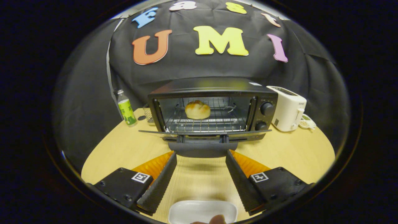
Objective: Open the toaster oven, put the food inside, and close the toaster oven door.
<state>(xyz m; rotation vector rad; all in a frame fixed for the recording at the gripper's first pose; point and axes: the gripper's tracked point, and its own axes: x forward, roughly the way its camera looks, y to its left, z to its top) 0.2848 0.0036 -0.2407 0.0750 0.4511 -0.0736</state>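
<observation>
A black toaster oven (214, 105) stands on the wooden table with its door (203, 133) folded down flat toward me. A round golden bread roll (197, 109) rests on the wire rack (205, 123) inside. The door's handle (202, 151) sits just ahead of my fingertips. My gripper (201, 157) is open, its two fingers spread wide on either side of the handle with nothing between them. A white dish (202, 211) lies on the table below, between the finger bases, with nothing on it.
A green-labelled bottle (126, 109) stands left of the oven. A white pop-up toaster (287, 107) sits to its right, with a small white object (307, 123) beside it. Bare wooden table (295, 149) spreads around the oven. A fingertip (217, 219) shows at the dish's near rim.
</observation>
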